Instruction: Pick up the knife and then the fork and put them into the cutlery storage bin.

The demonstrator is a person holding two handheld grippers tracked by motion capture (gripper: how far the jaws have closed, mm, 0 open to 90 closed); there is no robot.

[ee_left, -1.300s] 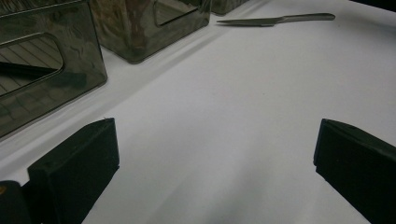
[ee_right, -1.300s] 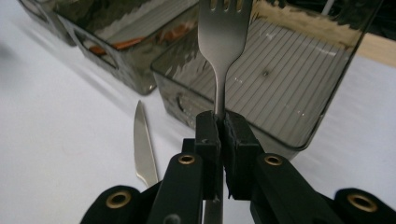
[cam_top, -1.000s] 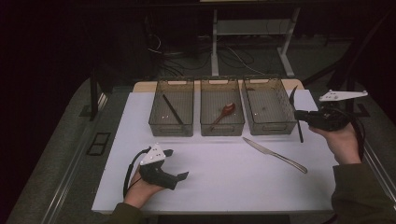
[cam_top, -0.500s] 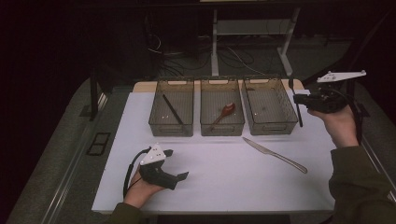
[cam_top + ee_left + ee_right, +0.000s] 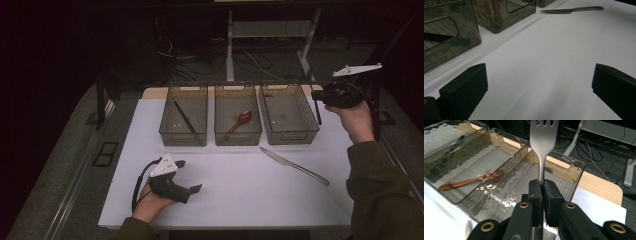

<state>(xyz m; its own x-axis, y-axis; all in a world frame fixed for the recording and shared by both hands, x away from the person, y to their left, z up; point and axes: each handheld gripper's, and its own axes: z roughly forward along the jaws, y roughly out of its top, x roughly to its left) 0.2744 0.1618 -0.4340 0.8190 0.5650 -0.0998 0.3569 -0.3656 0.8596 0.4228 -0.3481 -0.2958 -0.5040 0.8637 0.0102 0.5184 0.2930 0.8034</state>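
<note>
Nearest the person's edge of the white table sheet point(image 5: 240, 195), the left hand point(image 5: 150, 205) rests on the surface and holds the black left gripper point(image 5: 187, 177), whose jaws stand wide apart with bare white sheet between them; in the left gripper view point(image 5: 539, 82) the two black pads frame nothing. Farther along the sheet and to the right lies a slim silver metal table knife point(image 5: 295, 166), flat and angled, its blade tip pointing toward the bins and its handle toward the right edge; it shows again in the left gripper view point(image 5: 571, 10), just beyond the corner of a bin. Behind it three smoky translucent plastic bins stand side by side in a row: the left bin point(image 5: 170, 131) holds a thin dark stick point(image 5: 184, 117) lying diagonally, the middle bin point(image 5: 238, 139) holds a reddish-brown wooden spoon point(image 5: 239, 121), and the right bin point(image 5: 300, 134) has a bare ribbed floor. At the right end of the row, raised above the table just beside the right bin's outer wall, the right hand point(image 5: 356, 120) carries the black right gripper point(image 5: 543, 185), its jaws pinched tight on the narrow neck of a silver metal fork point(image 5: 543, 137). In the right gripper view the fork's tines point away from the jaws, over the right bin.
</note>
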